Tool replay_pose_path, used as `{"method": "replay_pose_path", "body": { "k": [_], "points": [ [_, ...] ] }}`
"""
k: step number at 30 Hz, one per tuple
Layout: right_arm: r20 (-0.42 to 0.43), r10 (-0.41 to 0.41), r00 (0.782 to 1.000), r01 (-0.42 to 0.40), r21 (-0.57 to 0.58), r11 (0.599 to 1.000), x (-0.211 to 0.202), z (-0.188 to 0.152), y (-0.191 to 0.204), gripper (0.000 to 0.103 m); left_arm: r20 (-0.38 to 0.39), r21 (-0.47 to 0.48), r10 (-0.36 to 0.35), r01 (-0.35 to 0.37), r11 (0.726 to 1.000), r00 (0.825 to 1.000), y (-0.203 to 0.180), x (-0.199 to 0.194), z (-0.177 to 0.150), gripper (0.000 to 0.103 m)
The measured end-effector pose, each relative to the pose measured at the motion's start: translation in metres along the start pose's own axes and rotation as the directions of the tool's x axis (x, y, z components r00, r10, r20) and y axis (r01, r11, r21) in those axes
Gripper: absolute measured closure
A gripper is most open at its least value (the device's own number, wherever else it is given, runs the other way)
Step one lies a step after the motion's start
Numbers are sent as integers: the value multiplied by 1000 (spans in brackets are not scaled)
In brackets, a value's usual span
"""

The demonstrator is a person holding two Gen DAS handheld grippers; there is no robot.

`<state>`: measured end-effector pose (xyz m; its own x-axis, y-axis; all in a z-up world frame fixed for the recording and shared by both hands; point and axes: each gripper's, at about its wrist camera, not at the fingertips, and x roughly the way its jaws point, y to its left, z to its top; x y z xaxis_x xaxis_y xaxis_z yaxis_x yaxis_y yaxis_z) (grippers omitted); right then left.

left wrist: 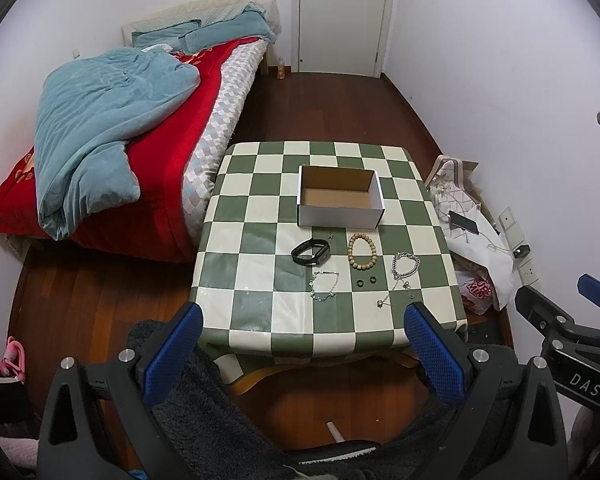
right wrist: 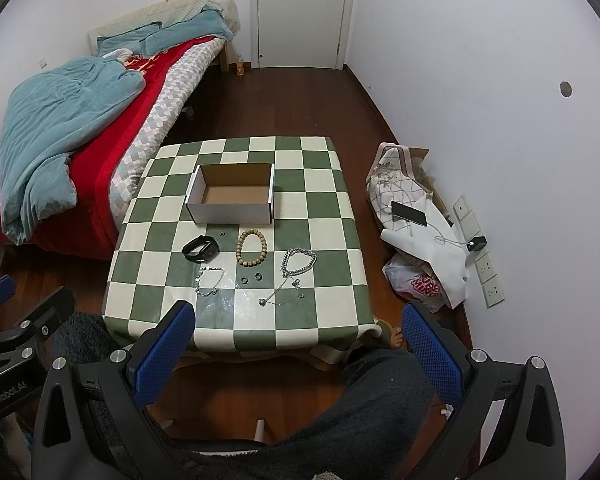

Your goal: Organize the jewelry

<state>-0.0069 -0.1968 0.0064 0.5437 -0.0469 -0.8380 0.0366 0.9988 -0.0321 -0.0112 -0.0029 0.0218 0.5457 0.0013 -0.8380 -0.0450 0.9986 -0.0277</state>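
Note:
An open, empty white cardboard box (left wrist: 339,197) (right wrist: 231,195) stands on the green-and-white checkered table (left wrist: 256,280) (right wrist: 332,280). In front of it lie a black wristband (left wrist: 311,251) (right wrist: 201,249), a wooden bead bracelet (left wrist: 362,251) (right wrist: 252,248), a thin silver bracelet (left wrist: 324,285) (right wrist: 209,281), two small dark rings (left wrist: 366,281) (right wrist: 250,278), a chunky silver chain (left wrist: 405,265) (right wrist: 298,261) and a thin necklace (right wrist: 280,298). My left gripper (left wrist: 304,316) and right gripper (right wrist: 298,314) are both open and empty, held back from the table's near edge.
A bed (left wrist: 140,152) with a red cover and blue blanket stands left of the table. Bags, a phone (right wrist: 409,213) and a charger lie on the floor by the right wall. A white door (left wrist: 342,16) is at the back. My dark-trousered legs are below.

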Motion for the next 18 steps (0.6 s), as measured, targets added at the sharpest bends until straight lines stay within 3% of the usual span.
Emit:
{"method": "replay_pose_path", "body": {
  "k": [18],
  "points": [
    [5, -5, 1000, 5, 1, 1000, -3, 1, -2, 0, 1, -1, -2, 2, 1000, 1000, 1, -1, 1, 1]
  ]
}}
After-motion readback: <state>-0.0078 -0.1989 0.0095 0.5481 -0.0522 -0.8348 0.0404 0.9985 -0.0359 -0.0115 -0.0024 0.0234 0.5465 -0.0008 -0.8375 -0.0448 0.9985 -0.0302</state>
